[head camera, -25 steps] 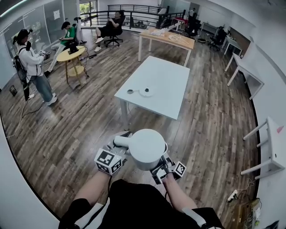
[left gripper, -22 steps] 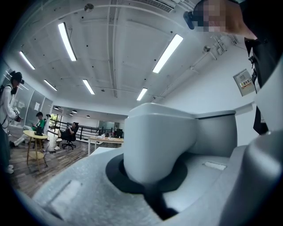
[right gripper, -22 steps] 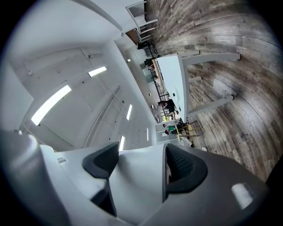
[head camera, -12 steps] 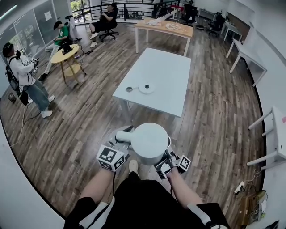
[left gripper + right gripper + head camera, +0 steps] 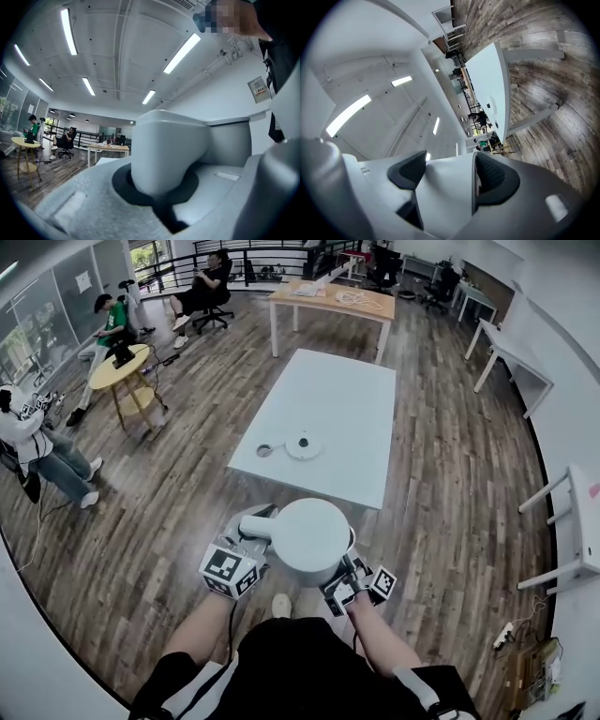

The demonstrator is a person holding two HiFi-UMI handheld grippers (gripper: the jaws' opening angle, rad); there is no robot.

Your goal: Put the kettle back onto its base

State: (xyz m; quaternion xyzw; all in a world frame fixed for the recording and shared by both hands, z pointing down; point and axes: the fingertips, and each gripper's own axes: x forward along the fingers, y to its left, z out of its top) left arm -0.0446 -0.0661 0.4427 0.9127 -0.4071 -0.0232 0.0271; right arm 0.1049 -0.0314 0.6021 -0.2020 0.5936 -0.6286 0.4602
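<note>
We record a pale rectangular table [image 5: 328, 418], the white plastic kettle [image 5: 309, 535] held aloft short of its near edge, the left gripper [image 5: 251, 540] clenched on the handle [image 5: 164, 150], the right gripper [image 5: 349, 570] clenched on the kettle's side, and the round white base [image 5: 304, 445] near-left on the table.

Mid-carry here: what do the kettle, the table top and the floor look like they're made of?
The kettle: likely plastic, matte white, smooth moulded curves, no glare. The table top: pale laminate or painted board, probably; flat, uniform, faint sheen. The floor: wood-look planks, grey-brown grain; real wood or vinyl unclear.
</note>
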